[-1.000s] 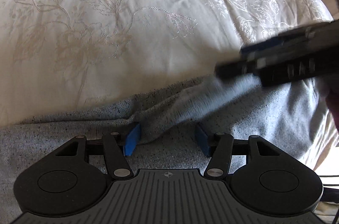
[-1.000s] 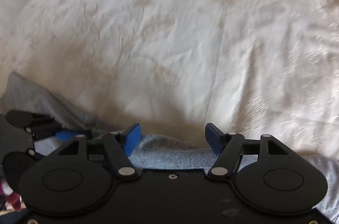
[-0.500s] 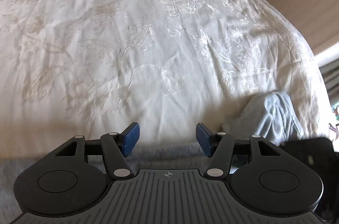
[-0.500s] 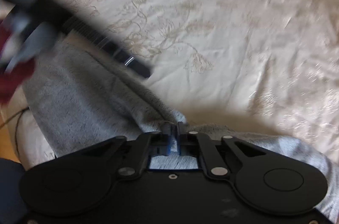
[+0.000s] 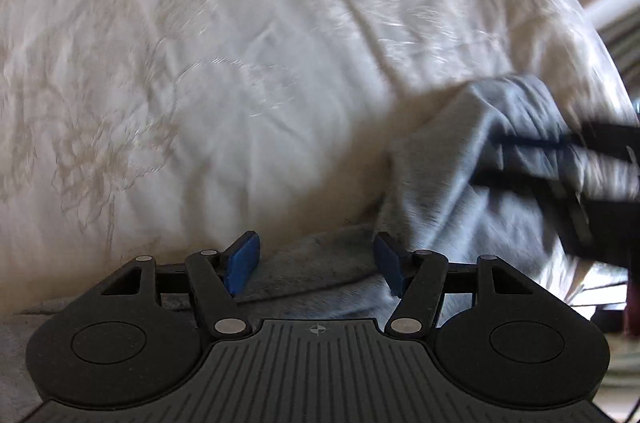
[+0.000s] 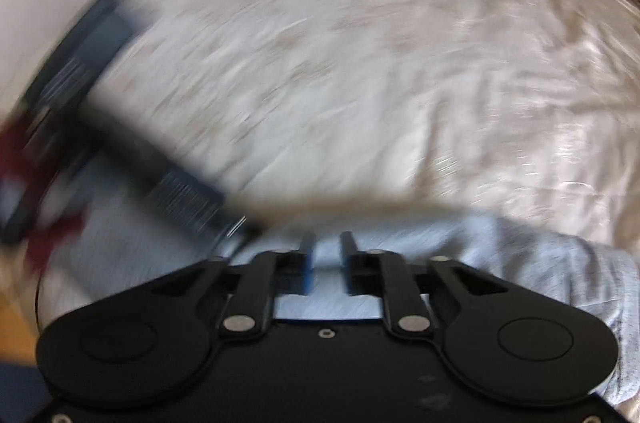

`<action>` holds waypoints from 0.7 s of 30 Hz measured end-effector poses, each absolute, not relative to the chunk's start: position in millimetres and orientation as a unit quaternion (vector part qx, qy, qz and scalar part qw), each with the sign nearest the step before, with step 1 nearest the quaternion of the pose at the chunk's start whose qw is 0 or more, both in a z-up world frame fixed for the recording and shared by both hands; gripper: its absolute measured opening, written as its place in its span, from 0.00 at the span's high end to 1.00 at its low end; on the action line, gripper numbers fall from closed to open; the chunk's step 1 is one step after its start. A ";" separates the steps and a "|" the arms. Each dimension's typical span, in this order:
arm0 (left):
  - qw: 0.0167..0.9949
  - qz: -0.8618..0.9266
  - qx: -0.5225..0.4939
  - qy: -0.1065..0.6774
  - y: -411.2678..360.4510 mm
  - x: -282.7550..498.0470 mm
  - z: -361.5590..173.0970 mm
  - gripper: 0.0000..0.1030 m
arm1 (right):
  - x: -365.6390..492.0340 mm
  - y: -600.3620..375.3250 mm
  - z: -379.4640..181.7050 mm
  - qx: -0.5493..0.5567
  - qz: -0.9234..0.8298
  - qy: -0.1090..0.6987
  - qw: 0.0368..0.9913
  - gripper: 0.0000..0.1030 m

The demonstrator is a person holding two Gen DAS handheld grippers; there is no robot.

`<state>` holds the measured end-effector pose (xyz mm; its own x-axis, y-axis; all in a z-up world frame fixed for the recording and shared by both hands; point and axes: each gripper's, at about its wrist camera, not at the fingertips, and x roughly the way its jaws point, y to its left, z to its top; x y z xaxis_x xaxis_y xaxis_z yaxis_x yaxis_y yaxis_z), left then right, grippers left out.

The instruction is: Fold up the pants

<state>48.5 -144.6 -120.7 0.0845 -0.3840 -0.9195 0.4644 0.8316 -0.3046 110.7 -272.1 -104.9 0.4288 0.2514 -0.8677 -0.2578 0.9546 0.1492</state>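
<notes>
We start at the left gripper (image 5: 316,263): its two blue pads (image 5: 242,261) stand well apart and grip nothing, and its jaws have just been opening a little; grey cloth lies below and beyond the gap, but neither pad presses on it, so we call this gripper released. Just past it runs a flat band of the one pair of grey pants (image 5: 472,191), which rises to the right into a lifted, bunched fold. In that fold, at the right edge of the left wrist view, we see the right gripper (image 5: 532,159) as a dark blurred shape with cloth around its fingers. In its own view the right gripper (image 6: 326,259) shows two fingers with a narrow gap between them; its jaws have just been opening from a tight pinch, and pale grey pants cloth (image 6: 500,255) shows in the gap and spreads to the right below it, yet the blur keeps us from telling whether the pads still press on it. To the left in that view the left gripper (image 6: 172,179) crosses as a dark streak. Beyond both grippers lies one white bedspread (image 5: 240,63) with a pale embroidered flower pattern, creased, filling most of both views.
</notes>
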 end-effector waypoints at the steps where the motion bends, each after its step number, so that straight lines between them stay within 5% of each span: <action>1: 0.736 -0.296 0.039 0.607 -147.3 46.1 -118.6 0.41 | 124.7 -275.5 -106.9 0.008 0.142 0.525 0.839 0.53; 12: 0.742 -0.293 0.038 0.602 -159.0 22.8 -126.4 0.41 | 220.5 -254.7 -191.8 -0.039 0.148 0.707 0.690 0.27; 13: 0.742 -0.292 0.037 0.603 -156.8 21.5 -125.6 0.41 | 216.7 -253.5 -194.5 -0.045 0.162 0.714 0.680 0.32; 14: 0.742 -0.292 0.037 0.602 -157.0 21.2 -125.4 0.41 | 210.6 -252.6 -193.7 -0.054 0.179 0.714 0.675 0.60; 16: 0.744 -0.294 0.039 0.599 -156.0 19.3 -123.6 0.41 | 197.0 -253.3 -185.1 -0.075 0.204 0.703 0.677 0.85; 21: 0.747 -0.297 0.033 0.593 -156.3 19.7 -118.4 0.40 | 161.3 -281.2 -133.6 -0.064 0.217 0.599 0.768 0.90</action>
<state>19.7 -156.3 -118.4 0.1194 -0.4053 -0.9063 0.4830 0.8213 -0.3037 161.3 -281.2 -133.6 0.1890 0.2568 -0.9478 -0.4103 0.8976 0.1613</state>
